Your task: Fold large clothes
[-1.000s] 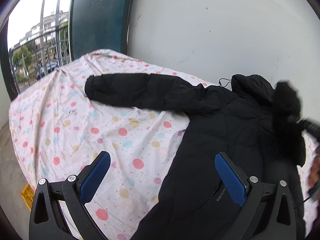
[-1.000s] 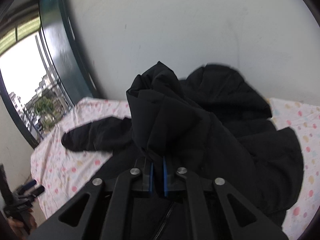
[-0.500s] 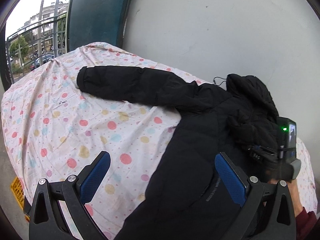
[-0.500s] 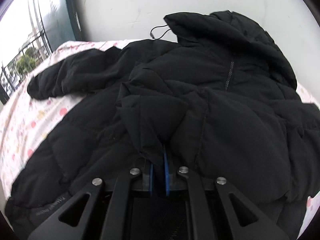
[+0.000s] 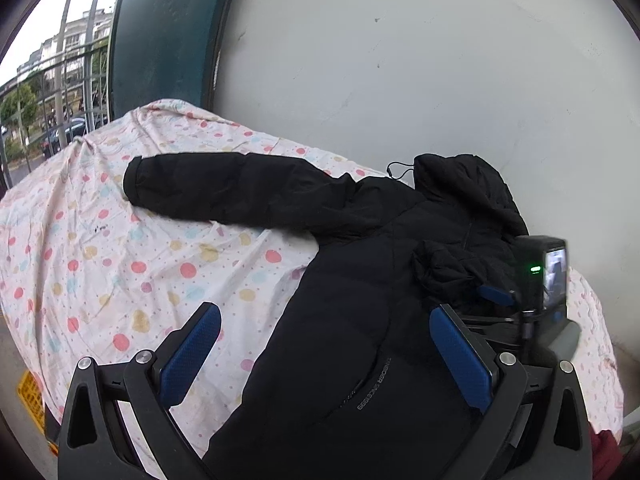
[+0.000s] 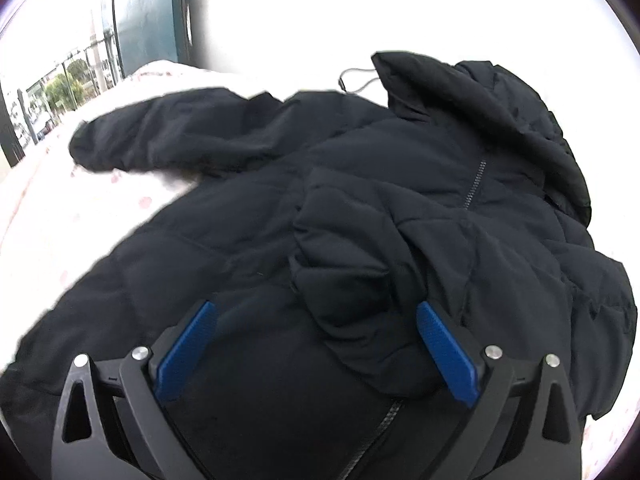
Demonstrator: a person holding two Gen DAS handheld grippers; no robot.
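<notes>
A black hooded puffer jacket [image 5: 360, 288] lies front up on a polka-dot sheet [image 5: 120, 248]. Its left sleeve [image 5: 224, 192] stretches out to the left. Its right sleeve [image 6: 360, 280] is folded across the chest, with the cuff lying loose between my right gripper's open blue pads. My right gripper [image 6: 316, 332] is open just above the jacket front; it also shows in the left wrist view [image 5: 496, 296]. My left gripper [image 5: 324, 344] is open and empty, above the jacket's left side and the sheet.
A white wall [image 5: 400, 60] runs close behind the bed. A dark teal window frame [image 5: 160, 32] and metal railings stand at the far left. A yellow crate [image 5: 30, 396] sits on the floor at the lower left.
My right gripper carried the sleeve down across the jacket's chest and opened, letting the cuff go. My left gripper stayed open and barely moved.
</notes>
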